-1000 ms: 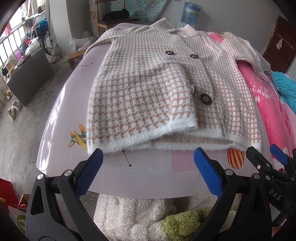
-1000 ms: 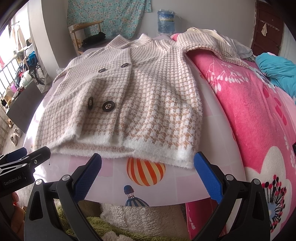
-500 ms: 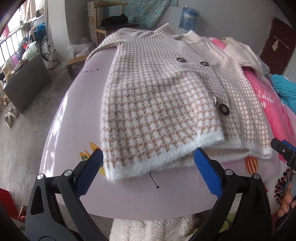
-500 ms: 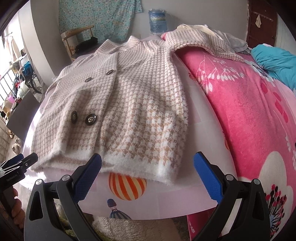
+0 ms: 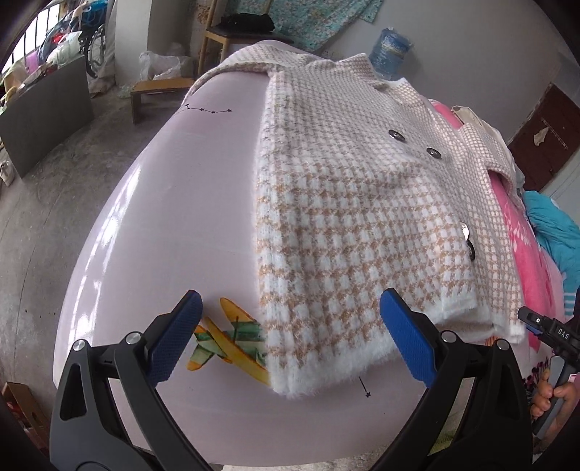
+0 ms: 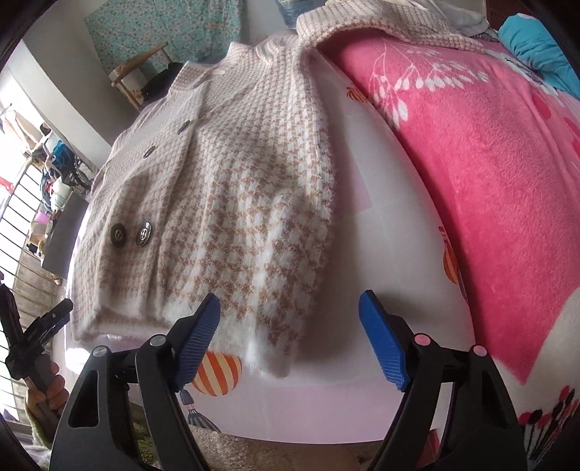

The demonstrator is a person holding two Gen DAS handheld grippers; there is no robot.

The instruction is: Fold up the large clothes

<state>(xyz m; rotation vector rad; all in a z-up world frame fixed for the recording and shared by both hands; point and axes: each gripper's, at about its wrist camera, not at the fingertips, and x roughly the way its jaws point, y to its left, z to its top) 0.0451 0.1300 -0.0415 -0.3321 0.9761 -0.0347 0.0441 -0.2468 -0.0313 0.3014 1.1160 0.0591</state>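
A beige-and-white houndstooth cardigan (image 5: 344, 217) with dark buttons lies flat on a pale lilac printed mat (image 5: 163, 217), hem toward me. My left gripper (image 5: 293, 337) is open just above the hem's left corner, which shows between its blue pads (image 5: 177, 337). My right gripper (image 6: 290, 340) hovers over the hem's right corner (image 6: 272, 358); its jaws are closing with the fluffy white edge between them, and the pads (image 6: 384, 344) stand apart from the knit. Each view catches the other gripper at its edge, held by a hand (image 5: 551, 395).
A pink fleece blanket (image 6: 489, 163) covers the right side, with a teal cloth (image 5: 554, 224) beyond it. The cardigan's right sleeve (image 6: 380, 21) drapes over the blanket. A water bottle (image 5: 391, 50), a wooden chair (image 5: 224, 36) and a low bench (image 5: 159, 87) stand behind the table.
Both grippers came forward and down over the hem, the left one toward the left corner, the right one toward the right corner. The right jaws have narrowed.
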